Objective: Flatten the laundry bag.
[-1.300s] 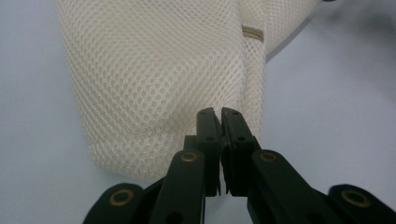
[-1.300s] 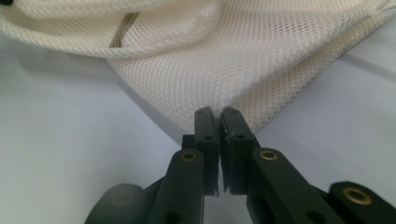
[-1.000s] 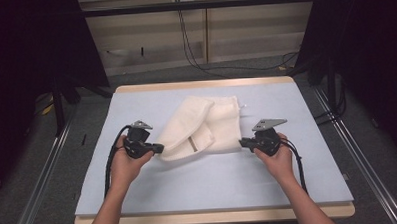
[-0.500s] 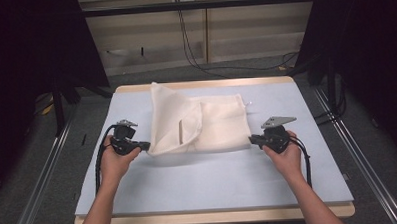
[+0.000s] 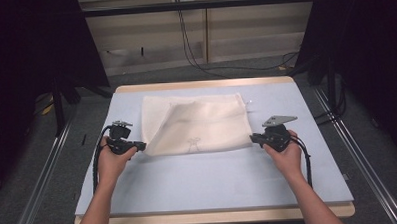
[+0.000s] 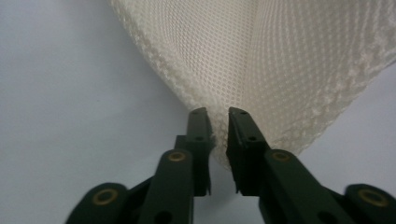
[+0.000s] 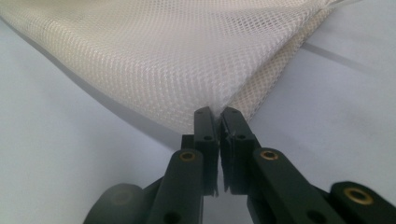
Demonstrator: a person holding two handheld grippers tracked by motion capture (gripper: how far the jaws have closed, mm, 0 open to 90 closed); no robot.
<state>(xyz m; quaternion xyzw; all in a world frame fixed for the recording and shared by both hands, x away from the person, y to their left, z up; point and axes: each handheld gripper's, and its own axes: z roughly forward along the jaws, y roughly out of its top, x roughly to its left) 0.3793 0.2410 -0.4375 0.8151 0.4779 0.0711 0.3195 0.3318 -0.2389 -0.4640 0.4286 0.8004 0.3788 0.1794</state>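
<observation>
We are working at the table (image 5: 214, 191), which is covered by a pale blue-grey mat, with a cream mesh bag (image 5: 199, 124) lying spread on its far half. The bag is sitting roughly centred between our two hands, its far edge lying flat and its near left part lifting in a diagonal fold toward the left gripper.

Left gripper (image 5: 140, 145): we are holding it at the bag's near left corner, jaws pointing toward the right of the high view. In the left gripper view, the left gripper (image 6: 218, 116) is showing a narrow gap between its jaws, and the mesh bag (image 6: 261, 60) corner is sitting in that gap. The jaws have just been opening slightly. The pads are no longer looking pressed tight on the cloth; the mesh is hanging between them, rising up and away in a draped cone.

Right gripper (image 5: 253, 138): we are holding it at the bag's near right corner, jaws pointing toward the left of the high view. In the right gripper view, the right gripper (image 7: 217, 114) is pinching the corner of the mesh bag (image 7: 177, 51), its jaws nearly together with the folded edge of the mesh clamped between the tips. From there the cloth is fanning out flat over the mat.

Both forearms are entering from the near edge of the table, well apart.
</observation>
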